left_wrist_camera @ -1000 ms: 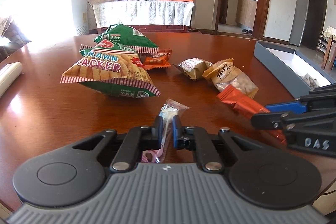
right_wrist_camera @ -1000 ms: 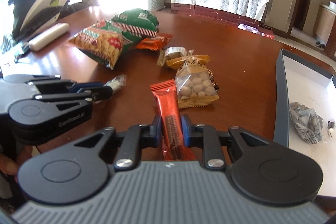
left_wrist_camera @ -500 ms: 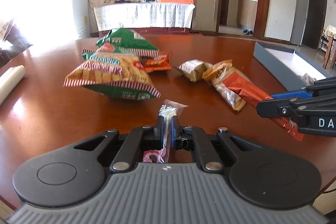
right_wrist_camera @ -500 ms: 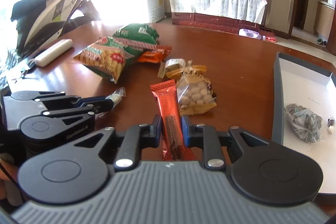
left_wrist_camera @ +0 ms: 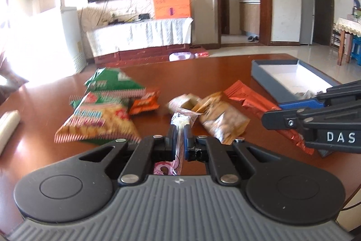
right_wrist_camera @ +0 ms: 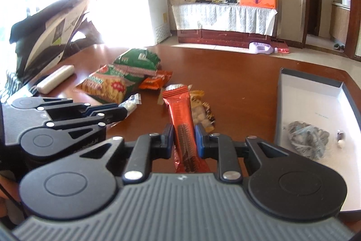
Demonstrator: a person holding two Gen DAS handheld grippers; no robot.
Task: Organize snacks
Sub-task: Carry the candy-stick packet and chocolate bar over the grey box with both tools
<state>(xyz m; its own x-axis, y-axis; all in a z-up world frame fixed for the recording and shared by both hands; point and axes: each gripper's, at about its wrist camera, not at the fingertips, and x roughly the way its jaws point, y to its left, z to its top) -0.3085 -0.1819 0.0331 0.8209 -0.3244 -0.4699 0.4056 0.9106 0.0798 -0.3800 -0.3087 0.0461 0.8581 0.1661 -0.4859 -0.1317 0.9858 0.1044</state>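
My left gripper (left_wrist_camera: 179, 128) is shut on a small clear candy packet (left_wrist_camera: 180, 120), which is raised off the wooden table (left_wrist_camera: 203, 69). In the right wrist view that same packet (right_wrist_camera: 130, 104) sticks out of the left gripper (right_wrist_camera: 123, 112). My right gripper (right_wrist_camera: 183, 131) is shut on an orange-red snack bar (right_wrist_camera: 179, 110), also lifted; its wrapper (left_wrist_camera: 252, 99) shows in the left wrist view beside the right gripper (left_wrist_camera: 270, 115). On the table lie a prawn cracker bag (left_wrist_camera: 99, 119), a green bag (left_wrist_camera: 112, 80), a small orange packet (left_wrist_camera: 144, 103) and a peanut bag (left_wrist_camera: 223, 119).
A grey box with a white floor (right_wrist_camera: 315, 105) stands at the right, holding a dark bagged snack (right_wrist_camera: 308, 139) and a small candy (right_wrist_camera: 340, 139). A white remote-like bar (right_wrist_camera: 56, 78) lies at the left. Papers and dark items (right_wrist_camera: 49, 26) are piled at the far left.
Both grippers have risen off the table with their snacks and swung towards the right, so the box now sits nearer the middle of each view. The snack bar has lifted clear of the peanut bag.
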